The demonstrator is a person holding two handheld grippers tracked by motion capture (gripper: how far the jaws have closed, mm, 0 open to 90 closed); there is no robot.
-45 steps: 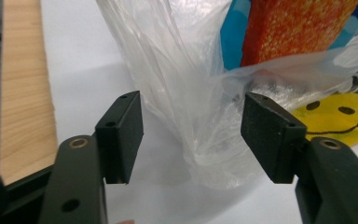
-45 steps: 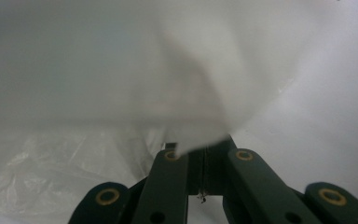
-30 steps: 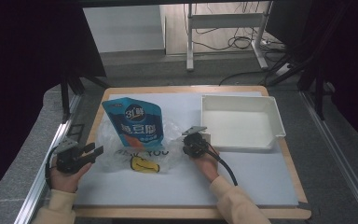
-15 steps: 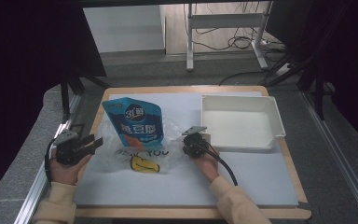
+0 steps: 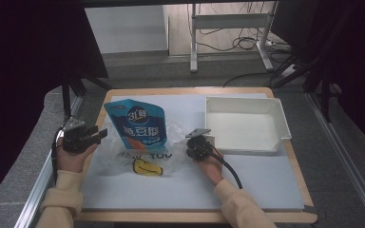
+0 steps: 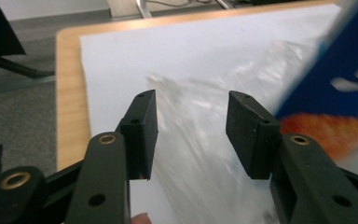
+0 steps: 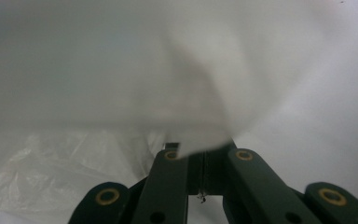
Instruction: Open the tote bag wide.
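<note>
- Right hand-held gripper is sitting at the bag's 3 o'clock edge, jaws pinched together on the clear plastic.
- Left hand-held gripper is hovering at the bag's 9 o'clock, jaws just been opening, nothing between them.
- Blue pouch is lying on the bag, mid-desk.

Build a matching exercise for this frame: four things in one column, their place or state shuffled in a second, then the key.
Things
1. blue pouch
2. white tray
3. left tongs
4. right tongs

Places or states
A. far right of the mat, nothing in it
B. shut on the clear plastic bag
C. standing in the bag, leaning back
D. open, by the bag's left edge, gripping nothing

Pairs: 1-C, 2-A, 3-D, 4-B
</note>
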